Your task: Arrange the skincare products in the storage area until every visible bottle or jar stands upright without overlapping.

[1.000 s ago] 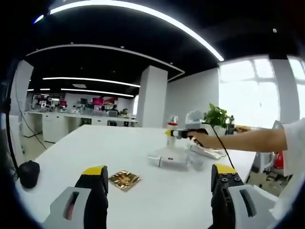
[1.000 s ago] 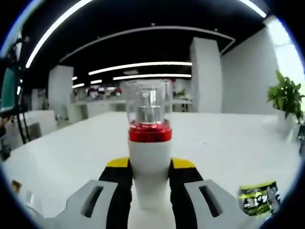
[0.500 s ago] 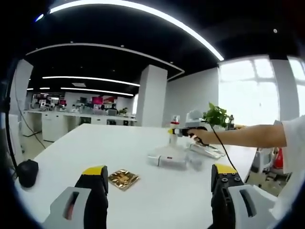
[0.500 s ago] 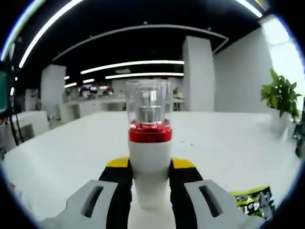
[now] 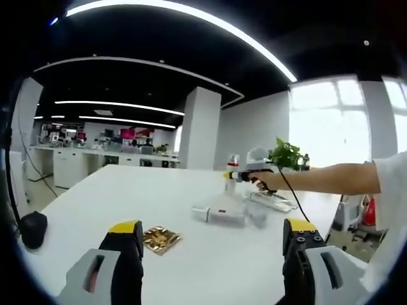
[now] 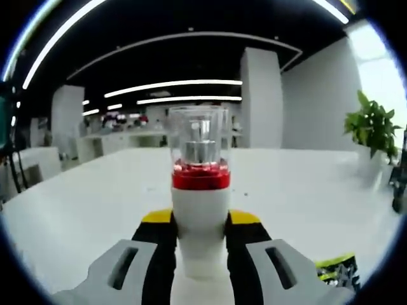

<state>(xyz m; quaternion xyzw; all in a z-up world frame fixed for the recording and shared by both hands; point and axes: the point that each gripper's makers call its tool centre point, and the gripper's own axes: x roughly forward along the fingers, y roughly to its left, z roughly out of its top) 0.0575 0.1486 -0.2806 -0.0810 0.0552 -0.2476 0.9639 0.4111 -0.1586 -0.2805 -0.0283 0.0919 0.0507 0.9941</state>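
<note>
The right claw [image 6: 200, 238] is clamped on a white pump bottle [image 6: 200, 219], its yellow-tipped jaws pressed to either side of the body; the bottle stands upright with a red collar and a clear cap over a metal pump head. The bottle's base is hidden behind the claw housing, so contact with the table [image 6: 82, 203] cannot be confirmed. At the lower right edge of the right gripper view a green and black packet [image 6: 334, 270] is cut off and its print is unreadable. The left claw [image 5: 213, 238] is spread wide with nothing between its jaws, held above the near part of the table. Ahead of it lies a gold foil sachet [image 5: 160, 239], flat on the white surface. Further off, a white tube or bottle [image 5: 219, 215] lies on its side; beside it sit pale, blurred items too indistinct to identify. Beyond these, in the left gripper view, a person's bare arm [image 5: 324, 179] reaches in from the right, gripping the handle of the other tool at the upright bottle. A potted plant [image 5: 286, 154] stands near the far table edge, and a dark rounded object [image 5: 33, 227] sits at the left edge. The room is an open office with white columns, ceiling light strips and bright windows.
</note>
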